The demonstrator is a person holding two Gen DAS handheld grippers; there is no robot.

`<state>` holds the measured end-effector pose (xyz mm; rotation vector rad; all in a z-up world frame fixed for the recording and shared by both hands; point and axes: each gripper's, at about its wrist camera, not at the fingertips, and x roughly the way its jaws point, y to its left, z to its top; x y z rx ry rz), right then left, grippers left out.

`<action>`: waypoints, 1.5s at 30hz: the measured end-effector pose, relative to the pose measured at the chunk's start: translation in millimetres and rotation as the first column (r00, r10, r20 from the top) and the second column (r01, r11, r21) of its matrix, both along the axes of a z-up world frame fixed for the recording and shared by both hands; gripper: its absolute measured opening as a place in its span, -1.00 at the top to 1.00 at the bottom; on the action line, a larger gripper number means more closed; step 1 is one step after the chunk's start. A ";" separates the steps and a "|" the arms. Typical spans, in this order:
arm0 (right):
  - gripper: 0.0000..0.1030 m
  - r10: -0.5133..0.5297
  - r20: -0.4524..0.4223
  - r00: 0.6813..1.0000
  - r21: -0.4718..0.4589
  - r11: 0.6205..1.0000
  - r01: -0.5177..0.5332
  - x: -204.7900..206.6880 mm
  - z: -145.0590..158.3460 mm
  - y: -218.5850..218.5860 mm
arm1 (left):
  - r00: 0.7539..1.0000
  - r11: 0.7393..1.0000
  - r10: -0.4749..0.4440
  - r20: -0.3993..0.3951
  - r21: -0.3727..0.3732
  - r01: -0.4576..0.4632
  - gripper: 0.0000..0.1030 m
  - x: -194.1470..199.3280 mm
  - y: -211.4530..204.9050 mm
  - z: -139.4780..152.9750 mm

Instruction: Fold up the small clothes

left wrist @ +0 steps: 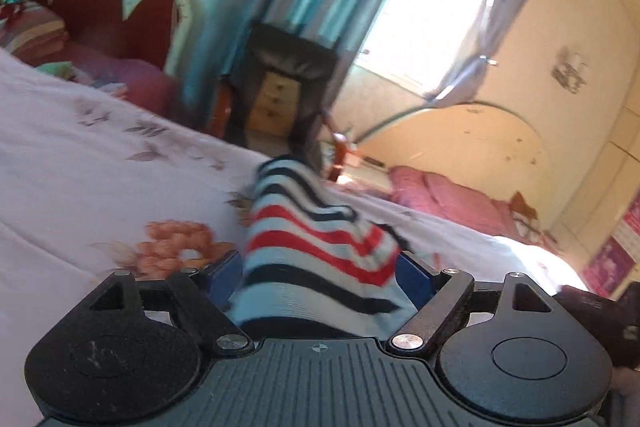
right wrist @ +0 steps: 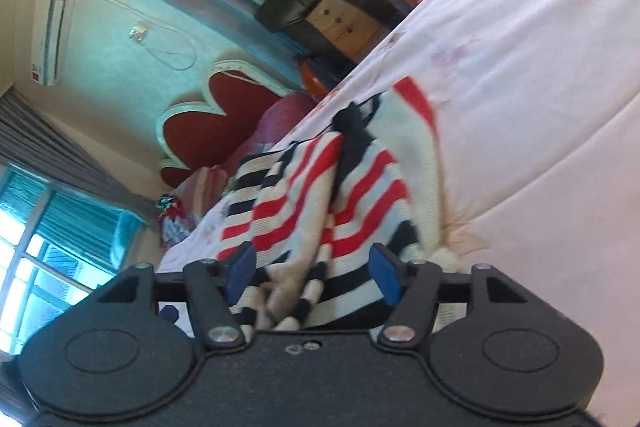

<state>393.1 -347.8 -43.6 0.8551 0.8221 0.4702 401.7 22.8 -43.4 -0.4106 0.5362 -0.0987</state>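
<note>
A small knitted garment (left wrist: 312, 227) with red, navy and white stripes lies bunched on the pale floral bedspread (left wrist: 100, 167). My left gripper (left wrist: 320, 279) stands open, its blue pads (left wrist: 224, 279) wide apart on either side of a raised fold of the cloth. In the right wrist view the same garment (right wrist: 360, 187) spreads over the bedspread (right wrist: 520, 67), with its navy collar at the far end. My right gripper (right wrist: 314, 273) is open too. Loose striped cloth sits between its pads (right wrist: 386, 275) without being pinched.
A red heart-shaped headboard (left wrist: 108, 3) (right wrist: 216, 127) stands at the bed's head with pink pillows below it. A wooden nightstand (left wrist: 276, 99) (right wrist: 344, 23) under a dark cover is beside the bed. More pink bedding (left wrist: 440, 195) lies beyond the far edge.
</note>
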 end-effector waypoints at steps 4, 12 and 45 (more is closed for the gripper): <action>-0.20 0.039 -0.042 0.998 -0.004 0.999 -0.040 12.4 -2.2 25.1 | 0.992 1.000 0.017 -0.124 -0.022 -0.020 -0.60 18.1 31.6 -28.8; -0.37 0.092 -0.101 0.991 -0.110 0.989 -0.103 39.1 -8.3 70.1 | 0.985 1.000 -0.006 -0.170 -0.029 0.001 -0.61 20.7 17.0 -69.6; 0.48 0.174 0.238 0.955 -0.683 0.730 0.038 -2.8 4.3 60.0 | 0.970 0.970 -0.175 -0.169 0.140 0.199 -0.41 85.5 -77.9 -56.7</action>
